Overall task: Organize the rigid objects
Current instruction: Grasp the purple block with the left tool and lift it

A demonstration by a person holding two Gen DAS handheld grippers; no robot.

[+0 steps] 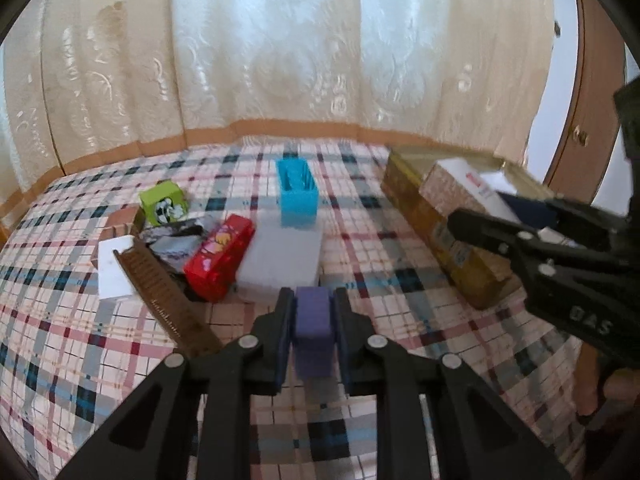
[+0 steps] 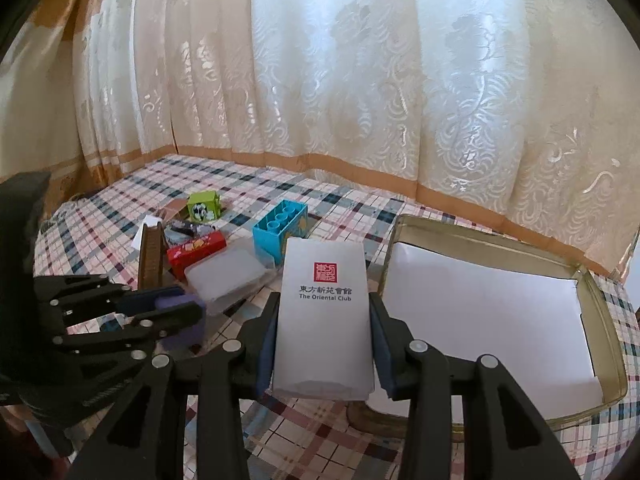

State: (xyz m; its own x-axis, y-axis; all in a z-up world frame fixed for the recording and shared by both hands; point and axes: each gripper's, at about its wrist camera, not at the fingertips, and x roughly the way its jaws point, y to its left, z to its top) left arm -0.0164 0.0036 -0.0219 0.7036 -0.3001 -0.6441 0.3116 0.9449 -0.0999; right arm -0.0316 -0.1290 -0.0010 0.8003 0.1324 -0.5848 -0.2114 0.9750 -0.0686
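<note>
The left gripper (image 1: 312,320) has its fingers clenched on a purple block (image 1: 313,328), held over the checked table (image 1: 60,312) near its front edge. The right gripper (image 2: 322,328) has its fingers clamped on the long sides of a white box (image 2: 325,312) printed with a red seal and "The Oriental Club", held just left of an open gold tin (image 2: 608,344) that lies toward the right edge of the table; the tin's floor shows a white sheet.

Toward the middle of the table a blue box (image 1: 298,196) stands just beyond a clear plastic case (image 1: 282,258). A red box (image 1: 220,252) touches the case's left side. Further left lie a brown comb (image 1: 160,296), a white card (image 1: 114,268) and a green box (image 1: 164,202) with a cartoon print, clustered around some dark wrappers too blurred to identify. A cream curtain (image 1: 280,48) hangs along the far edge.
</note>
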